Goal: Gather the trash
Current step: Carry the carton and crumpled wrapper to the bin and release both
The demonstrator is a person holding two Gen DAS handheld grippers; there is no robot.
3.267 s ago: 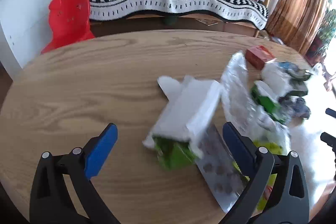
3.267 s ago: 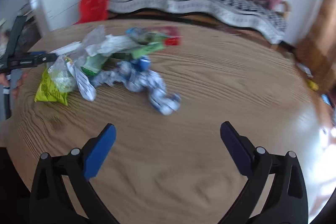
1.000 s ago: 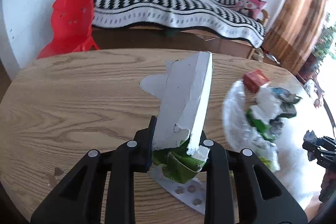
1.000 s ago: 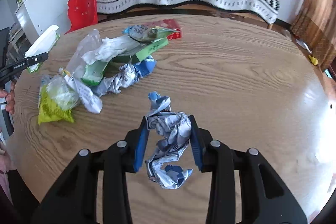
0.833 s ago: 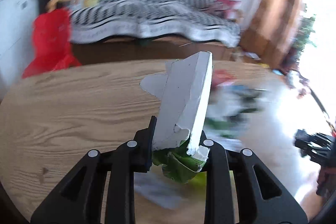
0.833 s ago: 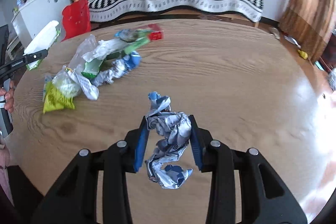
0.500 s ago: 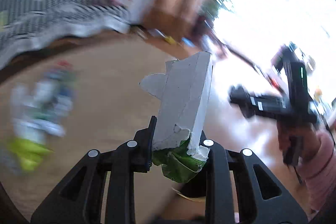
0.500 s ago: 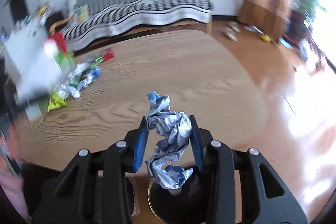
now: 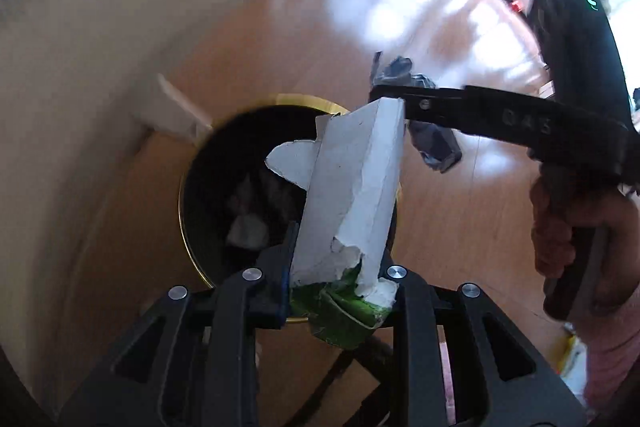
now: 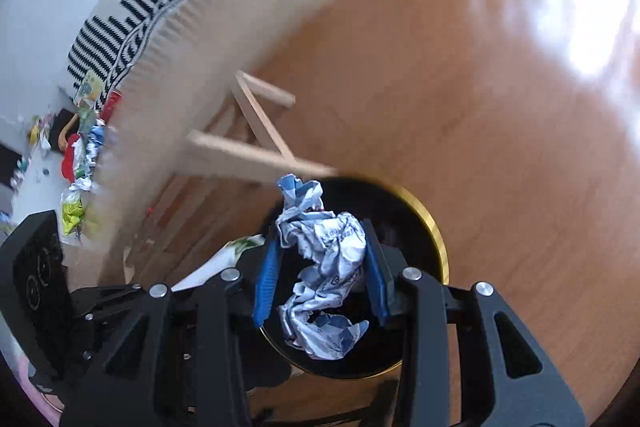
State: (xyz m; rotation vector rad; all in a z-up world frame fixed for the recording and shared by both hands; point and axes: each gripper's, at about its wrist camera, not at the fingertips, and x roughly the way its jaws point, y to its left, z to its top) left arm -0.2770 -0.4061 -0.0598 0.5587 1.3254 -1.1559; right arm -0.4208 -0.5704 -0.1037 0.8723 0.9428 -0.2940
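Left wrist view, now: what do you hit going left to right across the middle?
Table edge → black gold-rimmed bin → torn white carton → crumpled wrapper → hand gripping the other hand-held gripper's handle.

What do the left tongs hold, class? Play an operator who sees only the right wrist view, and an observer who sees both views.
Observer: The left tongs are shut on a torn white carton with a green base.
Operator: Is it over the bin?
Observer: In the left view it overlaps the gold-rimmed bin's opening.
Operator: Anything inside already?
Observer: Pale scraps lie at the bottom.
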